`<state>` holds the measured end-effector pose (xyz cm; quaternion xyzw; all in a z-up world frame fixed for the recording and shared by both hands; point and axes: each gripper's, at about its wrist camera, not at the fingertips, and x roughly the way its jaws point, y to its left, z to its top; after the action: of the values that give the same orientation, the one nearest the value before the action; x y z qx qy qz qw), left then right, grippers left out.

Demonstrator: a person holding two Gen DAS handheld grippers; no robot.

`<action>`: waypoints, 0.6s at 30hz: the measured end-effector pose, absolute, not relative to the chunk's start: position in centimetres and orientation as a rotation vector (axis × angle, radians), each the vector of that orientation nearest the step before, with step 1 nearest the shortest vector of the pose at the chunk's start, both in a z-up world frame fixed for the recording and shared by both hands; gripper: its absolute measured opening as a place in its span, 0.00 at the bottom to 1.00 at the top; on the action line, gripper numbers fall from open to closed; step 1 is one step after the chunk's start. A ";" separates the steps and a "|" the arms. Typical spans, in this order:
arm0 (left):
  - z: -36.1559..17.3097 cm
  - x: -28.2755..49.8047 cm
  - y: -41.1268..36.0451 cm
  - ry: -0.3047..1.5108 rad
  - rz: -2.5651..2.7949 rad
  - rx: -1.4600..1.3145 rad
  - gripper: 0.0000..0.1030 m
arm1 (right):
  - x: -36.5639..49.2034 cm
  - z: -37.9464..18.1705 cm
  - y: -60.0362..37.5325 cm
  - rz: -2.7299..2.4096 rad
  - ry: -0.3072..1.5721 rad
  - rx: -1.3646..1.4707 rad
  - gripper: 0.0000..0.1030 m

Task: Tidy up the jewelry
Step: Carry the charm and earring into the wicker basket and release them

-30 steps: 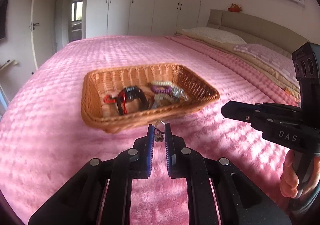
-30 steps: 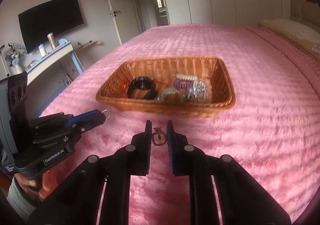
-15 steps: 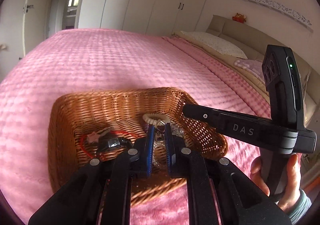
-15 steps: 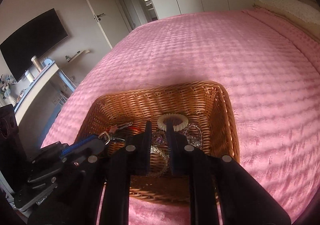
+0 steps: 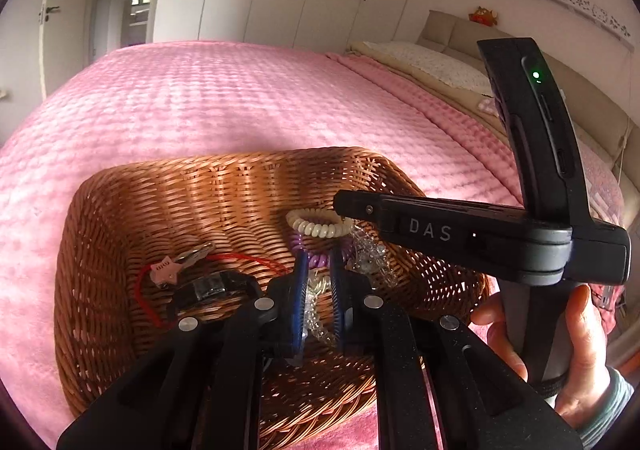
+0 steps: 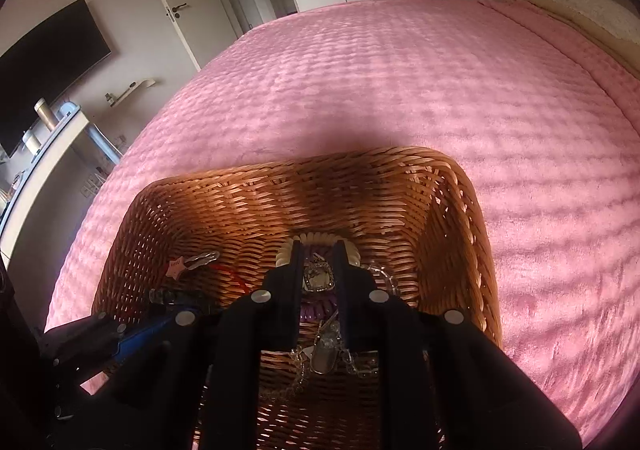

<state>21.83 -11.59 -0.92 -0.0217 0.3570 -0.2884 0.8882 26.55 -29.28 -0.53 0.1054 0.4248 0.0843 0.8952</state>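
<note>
Where the right gripper (image 6: 318, 274) hangs low inside the wicker basket (image 6: 460, 210), its jaws stand narrowly apart with a small square pendant (image 6: 318, 277) between them; contact with the pads looks likely but cannot be confirmed. Pendant: metal frame, pale stone centre, light, rigid, probably slippery on smooth edges; best taken across the flat frame sides, not by the loop. Below the jaws lies a tangle of clear bead chain (image 6: 320, 354), limp and prone to snagging. Just beyond the jaw tips, a cream coil hair tie (image 6: 320, 240) over a purple coil (image 5: 316, 256), both springy and soft. Left gripper (image 5: 318, 290) jaws slightly parted over beads; whether they hold anything, cannot tell. Left of those jaws: pink star tag (image 5: 164, 270) on red cord, black watch (image 5: 208, 288). Basket weave is stiff, ridged, resting on the plush pink bedspread (image 5: 240, 98).
</note>
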 end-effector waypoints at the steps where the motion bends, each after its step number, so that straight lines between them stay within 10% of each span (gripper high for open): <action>1: -0.9 21.8 -11.5 0.745 -0.601 -0.045 0.12 | 26.5 -0.4 -29.4 0.178 0.880 0.226 0.13; 4: -0.5 21.6 -10.9 0.743 -0.614 -0.073 0.20 | 26.1 0.1 -29.8 0.180 0.873 0.241 0.28; 18: 5.0 13.7 -6.9 0.586 -0.581 -0.097 0.43 | 15.4 6.1 -29.1 0.226 0.730 0.224 0.37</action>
<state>13.66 -6.89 4.95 -0.0469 0.2847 -0.2822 0.9149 15.42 -29.07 6.08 0.1089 0.3555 0.1099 0.9218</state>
